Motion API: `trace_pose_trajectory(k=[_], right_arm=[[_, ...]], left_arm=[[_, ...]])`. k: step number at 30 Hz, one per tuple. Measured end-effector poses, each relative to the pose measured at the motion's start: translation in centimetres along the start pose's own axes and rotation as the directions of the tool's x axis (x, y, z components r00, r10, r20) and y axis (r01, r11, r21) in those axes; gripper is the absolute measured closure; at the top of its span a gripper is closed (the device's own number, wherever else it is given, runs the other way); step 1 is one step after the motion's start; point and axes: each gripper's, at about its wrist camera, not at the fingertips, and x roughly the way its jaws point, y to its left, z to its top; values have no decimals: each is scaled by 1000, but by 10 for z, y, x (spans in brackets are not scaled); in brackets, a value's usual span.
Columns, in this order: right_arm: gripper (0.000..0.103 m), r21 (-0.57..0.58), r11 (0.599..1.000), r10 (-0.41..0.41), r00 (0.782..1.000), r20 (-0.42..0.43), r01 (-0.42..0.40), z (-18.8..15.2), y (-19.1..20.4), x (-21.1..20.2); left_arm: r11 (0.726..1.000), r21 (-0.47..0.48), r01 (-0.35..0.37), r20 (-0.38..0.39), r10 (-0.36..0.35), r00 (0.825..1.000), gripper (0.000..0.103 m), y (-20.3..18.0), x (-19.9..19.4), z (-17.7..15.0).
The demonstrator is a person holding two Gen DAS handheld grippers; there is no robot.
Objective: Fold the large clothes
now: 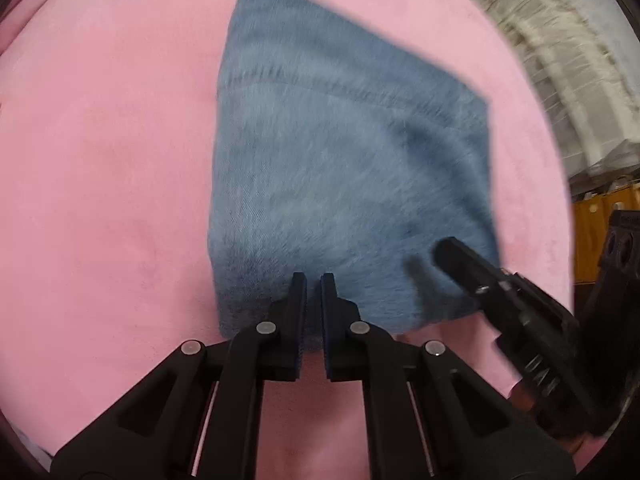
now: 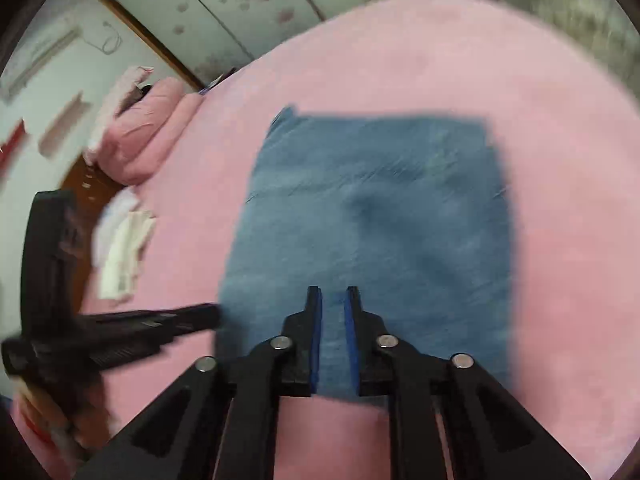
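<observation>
Folded blue jeans lie flat on the pink bed cover. My left gripper points steeply down at their near edge, jaws shut to a narrow slit with denim in it. My right gripper reaches in from the lower right and touches the jeans close to their near right corner. In the right wrist view the jeans form a rectangle. The right gripper is shut over their near edge, a strip of denim between its blue pads. The left gripper meets the jeans' left side. Both views are blurred.
The pink cover extends all around the jeans. Pink pillows and a small white folded pile lie at the bed's far left. A patterned wardrobe stands behind. Pale drapery and yellow wooden furniture border the right side.
</observation>
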Motion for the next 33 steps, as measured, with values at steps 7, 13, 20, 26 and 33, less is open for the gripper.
trace_pose_trajectory(k=[7, 13, 20, 26, 33], right_arm=[[103, 42, 999, -16, 999, -37, 18, -22, -20, 35], [103, 129, 969, -213, 977, 2, 211, -26, -96, -18], [103, 83, 860, -502, 864, -36, 503, -27, -112, -58], [103, 254, 961, -136, 986, 95, 108, -17, -87, -83], [103, -46, 989, -146, 973, -180, 139, -16, -7, 6]], left_arm=[[999, -1, -54, 19, 54, 998, 103, -2, 15, -7], [997, 66, -36, 34, 33, 999, 102, -7, 11, -17], [999, 14, -49, 27, 49, 998, 102, 4, -9, -26], [999, -4, 33, -3, -33, 999, 102, 2, -23, -30], [999, -28, -28, -97, 25, 995, 102, -7, 3, -26]])
